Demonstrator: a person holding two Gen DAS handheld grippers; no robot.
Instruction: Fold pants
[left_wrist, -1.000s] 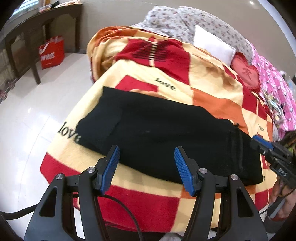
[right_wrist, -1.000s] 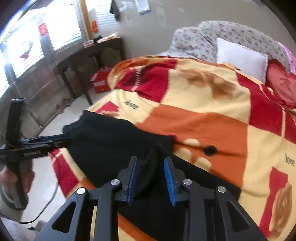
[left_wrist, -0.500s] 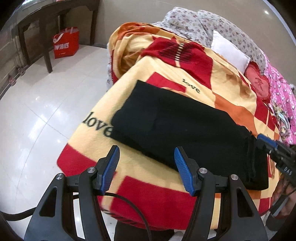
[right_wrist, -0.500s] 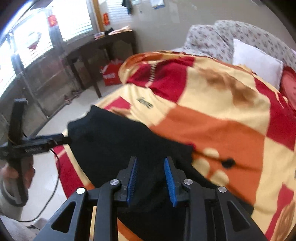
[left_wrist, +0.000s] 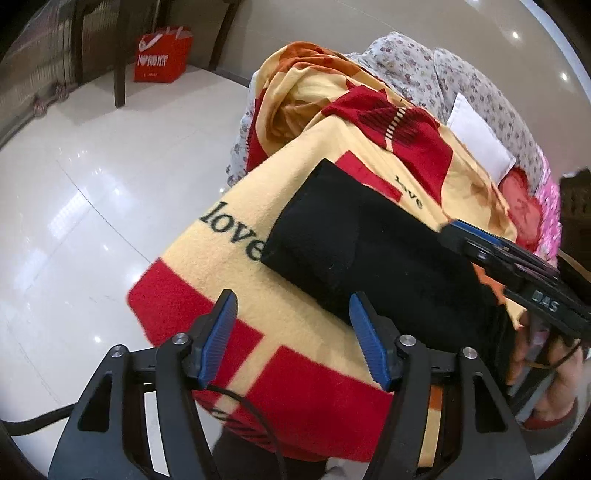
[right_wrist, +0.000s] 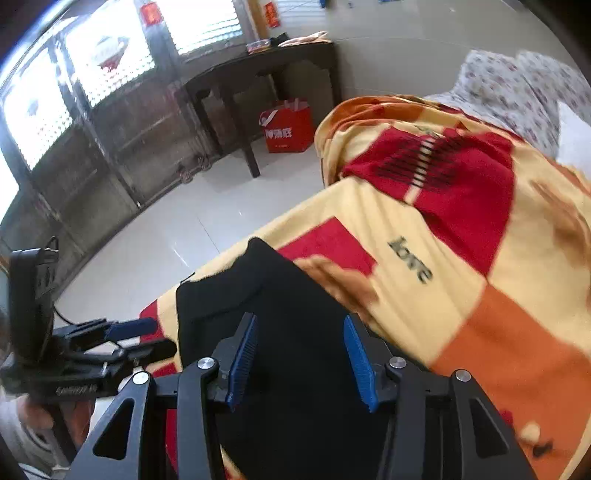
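One red bag under table

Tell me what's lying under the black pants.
The black pants lie on a yellow, red and orange checked blanket printed with "love", spread over the bed. The patch of blanket directly beneath them, and the mattress below, are covered.
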